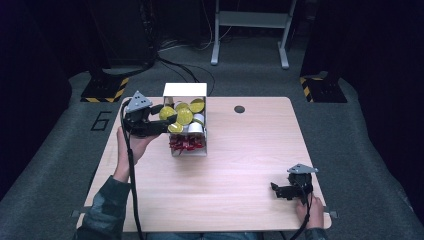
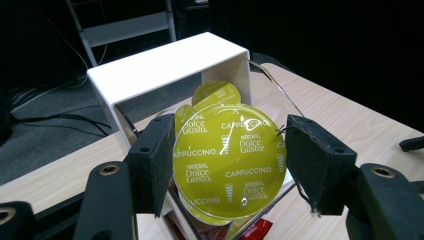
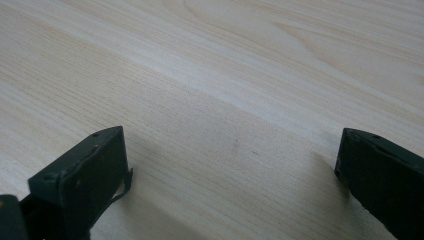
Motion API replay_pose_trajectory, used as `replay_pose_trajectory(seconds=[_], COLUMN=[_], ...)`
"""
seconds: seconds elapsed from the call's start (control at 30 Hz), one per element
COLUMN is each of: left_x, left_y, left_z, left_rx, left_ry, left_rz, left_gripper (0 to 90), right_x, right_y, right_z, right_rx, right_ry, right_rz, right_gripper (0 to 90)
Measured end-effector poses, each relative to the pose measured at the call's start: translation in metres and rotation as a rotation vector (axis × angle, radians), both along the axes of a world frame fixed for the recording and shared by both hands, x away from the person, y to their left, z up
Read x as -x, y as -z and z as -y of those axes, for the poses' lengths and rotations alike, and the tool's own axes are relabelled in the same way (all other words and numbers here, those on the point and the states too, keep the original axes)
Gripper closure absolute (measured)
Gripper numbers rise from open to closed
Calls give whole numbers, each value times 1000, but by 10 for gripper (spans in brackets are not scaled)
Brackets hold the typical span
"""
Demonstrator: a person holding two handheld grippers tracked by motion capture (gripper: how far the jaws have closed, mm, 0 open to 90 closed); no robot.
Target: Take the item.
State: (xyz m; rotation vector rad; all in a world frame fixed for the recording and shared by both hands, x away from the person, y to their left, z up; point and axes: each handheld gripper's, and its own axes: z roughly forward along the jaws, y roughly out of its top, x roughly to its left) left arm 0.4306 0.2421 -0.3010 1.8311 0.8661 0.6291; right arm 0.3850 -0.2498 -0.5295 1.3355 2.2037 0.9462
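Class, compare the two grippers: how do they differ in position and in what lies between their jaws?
The left gripper reaches into the white box; the right gripper sits at the table's near right corner. A yellow-green capsule lies between the left jaws; bare table lies between the right's. Both have black jaws.

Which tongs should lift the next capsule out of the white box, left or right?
Left. The left tongs already straddle a yellow-green capsule at the white box; the right tongs sit open over bare table, far off.
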Motion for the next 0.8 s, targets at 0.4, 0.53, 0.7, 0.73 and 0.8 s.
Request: replay_pose_trajectory(seconds=[0.4,0.53,0.7,0.73,0.8], left_x=[11,13,15,15,15], left_y=[1,2,4,5,7], left_z=[-38,-48,-60,-62,-66], left_rx=[41,48,47,44,44], left_ry=[-74,-92,-115,-120,-126], left_rz=[8,9,4,2,-4], left_gripper=[383,383,383,384,383], right_x=[0,0,0,-1,-1], right_y=[0,0,0,0,0], right_z=[0,0,0,0,0], right_rx=[0,1,1,4,4], right_ry=[0,-1,-1,-4,-4], right_rz=[0,1,1,3,4], right_gripper=[0,0,0,0,0])
